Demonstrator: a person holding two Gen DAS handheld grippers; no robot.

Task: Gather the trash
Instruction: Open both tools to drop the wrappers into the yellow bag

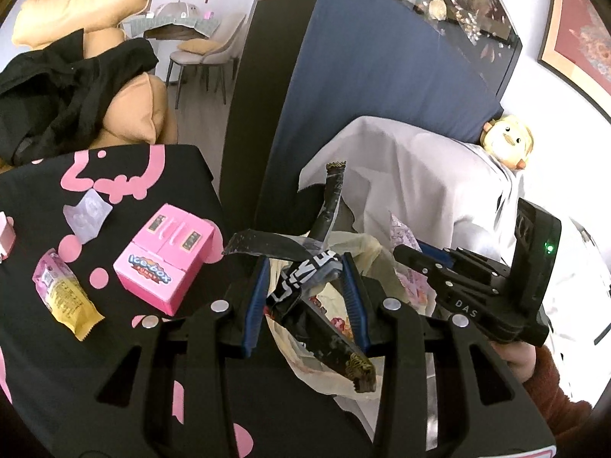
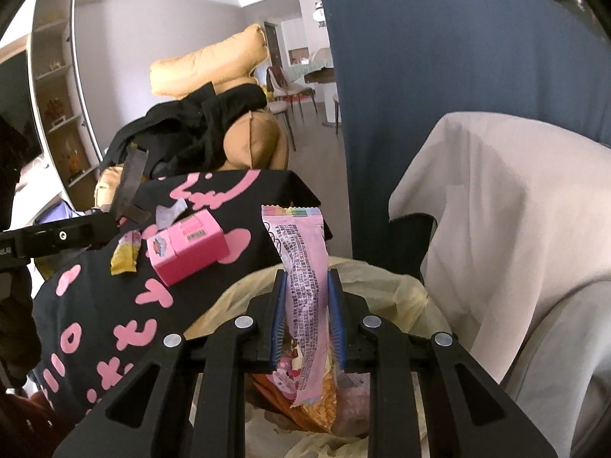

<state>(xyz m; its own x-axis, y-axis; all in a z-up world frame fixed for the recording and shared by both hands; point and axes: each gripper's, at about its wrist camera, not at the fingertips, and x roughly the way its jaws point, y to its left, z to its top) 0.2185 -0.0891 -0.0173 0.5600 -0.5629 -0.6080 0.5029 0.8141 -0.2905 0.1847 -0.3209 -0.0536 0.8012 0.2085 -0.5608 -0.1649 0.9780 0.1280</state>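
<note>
Left gripper (image 1: pixel 305 286) clamped on crumpled black wrappers (image 1: pixel 305 278), held over the yellowish trash bag (image 1: pixel 366 252). One long dark wrapper end poking up, another hanging down toward the camera. Blue pads (image 1: pixel 254 297) pressing on both sides of the bunch.

Right gripper (image 2: pixel 305 305) pinching a pink wrapper (image 2: pixel 305 267), standing upright between the pads, also over the open bag (image 2: pixel 236 297). More pink and orange trash lying down inside the bag, under the jaws.

Just beside the bag, a table under a black cloth (image 1: pixel 114 362) with pink marks. On the cloth: a pink box (image 1: pixel 168 259), a yellow and pink wrapper (image 1: pixel 65 297), and a small clear wrapper (image 1: pixel 86 215). All three lying apart from each other, none in the bag yet.

Behind the bag, a pale sheet (image 1: pixel 420 175) draped over something, with a yellow toy duck (image 1: pixel 508 141) at its far edge. Blue cloth (image 1: pixel 362 57) hanging behind that. Tan cushions (image 1: pixel 88 4) with black clothes (image 1: pixel 65 91) piled on them past the table.

In the left view, a hand (image 1: pixel 513 357) in a reddish sleeve, holding the right gripper's handle.
</note>
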